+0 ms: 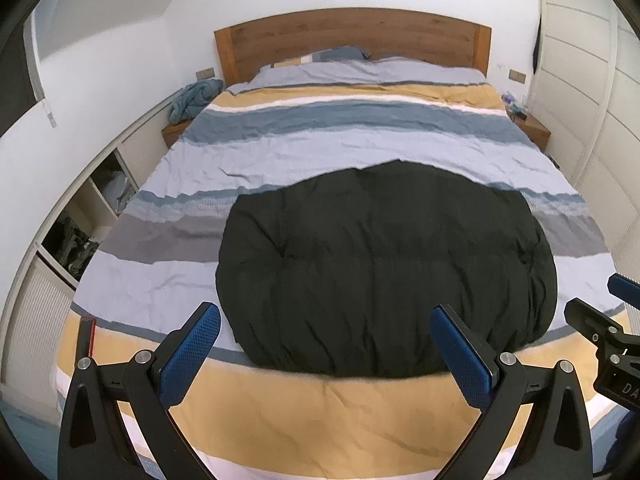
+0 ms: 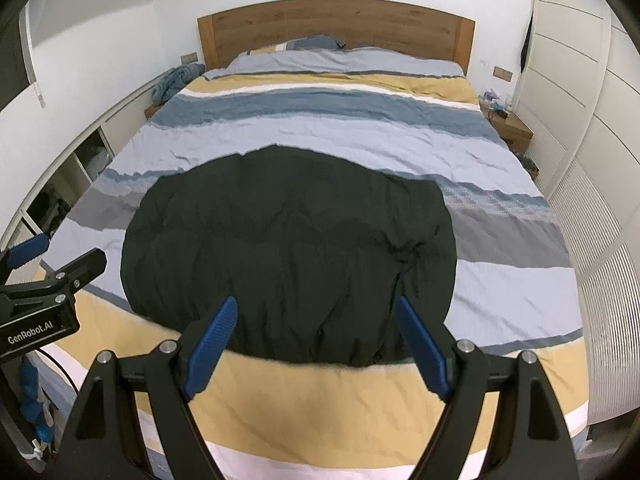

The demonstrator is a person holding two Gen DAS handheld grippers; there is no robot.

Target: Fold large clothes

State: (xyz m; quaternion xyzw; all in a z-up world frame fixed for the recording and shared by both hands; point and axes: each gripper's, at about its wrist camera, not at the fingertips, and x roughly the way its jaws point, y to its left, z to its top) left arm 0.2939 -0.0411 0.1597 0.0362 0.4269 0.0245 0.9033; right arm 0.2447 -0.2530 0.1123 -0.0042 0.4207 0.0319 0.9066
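Black garment point(image 1: 384, 264), puffy, quilted, rounded

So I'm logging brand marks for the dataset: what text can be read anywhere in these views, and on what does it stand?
"GenRobot.AI": white print on the black body of the left gripper, seen from the right wrist view.
"DA": white letters, cut off at the frame edge, on the black body of the right gripper, seen from the left wrist view.
Nothing readable on the black garment or the striped bedcover.
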